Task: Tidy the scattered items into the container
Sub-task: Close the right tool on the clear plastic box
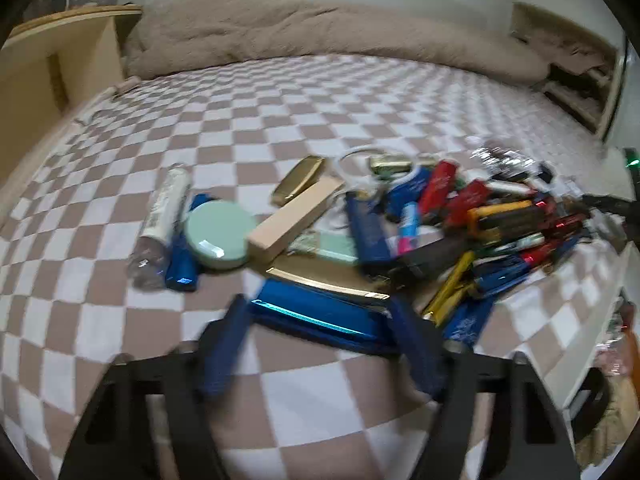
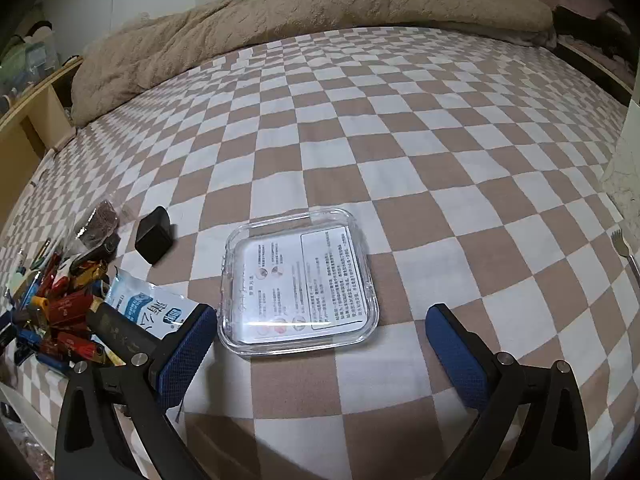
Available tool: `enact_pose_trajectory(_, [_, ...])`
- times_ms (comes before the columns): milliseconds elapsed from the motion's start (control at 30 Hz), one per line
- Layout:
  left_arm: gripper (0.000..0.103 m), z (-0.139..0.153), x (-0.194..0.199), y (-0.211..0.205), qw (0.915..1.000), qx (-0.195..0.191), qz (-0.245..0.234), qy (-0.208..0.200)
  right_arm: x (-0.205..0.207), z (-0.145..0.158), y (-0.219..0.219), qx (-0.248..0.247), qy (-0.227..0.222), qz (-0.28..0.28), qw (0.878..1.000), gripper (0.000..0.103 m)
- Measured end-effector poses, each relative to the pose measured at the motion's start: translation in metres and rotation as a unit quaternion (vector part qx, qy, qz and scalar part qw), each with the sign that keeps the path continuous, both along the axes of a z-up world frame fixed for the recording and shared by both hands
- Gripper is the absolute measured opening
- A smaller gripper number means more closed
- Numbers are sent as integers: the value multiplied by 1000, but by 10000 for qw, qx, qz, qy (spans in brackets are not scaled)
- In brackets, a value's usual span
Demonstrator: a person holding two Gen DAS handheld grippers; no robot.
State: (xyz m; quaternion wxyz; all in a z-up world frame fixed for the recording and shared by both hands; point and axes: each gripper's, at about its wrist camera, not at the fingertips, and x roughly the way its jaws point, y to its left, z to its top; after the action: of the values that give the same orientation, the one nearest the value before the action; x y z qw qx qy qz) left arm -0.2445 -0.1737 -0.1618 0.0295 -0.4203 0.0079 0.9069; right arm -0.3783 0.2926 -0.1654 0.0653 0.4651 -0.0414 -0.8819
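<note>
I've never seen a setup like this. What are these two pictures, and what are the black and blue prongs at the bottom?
Each picture comes from a camera on a hand-held claw, looking along its two blue-padded fingers. The left claw hangs over a pile of small items on a checked bed; a shiny blue bar lies between its fingers, though blur hides whether they grip it. The right claw is open and empty, facing a clear container with only a printed sheet inside.
</note>
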Motion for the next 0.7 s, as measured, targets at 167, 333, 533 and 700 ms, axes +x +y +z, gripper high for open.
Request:
enact_pose_trajectory(167, [67,2,5,-5,9994,-117,316,27,1,0,-16,347,-48,115,9993,103])
enact_pose_trajectory(333, [67,3,9,-13,9975,-142,694,-64,-4,2,-21,283,4,232,9993,103])
enact_pose_trajectory(533, [67,3,15,-20,9958,-57,894,-161,-6,0,-14,320,70,-70,9994,84])
enact_pose_trajectory(700, [67,3,15,15,9981,-572,161,-186,1,1,-8,221,93,-104,9997,79])
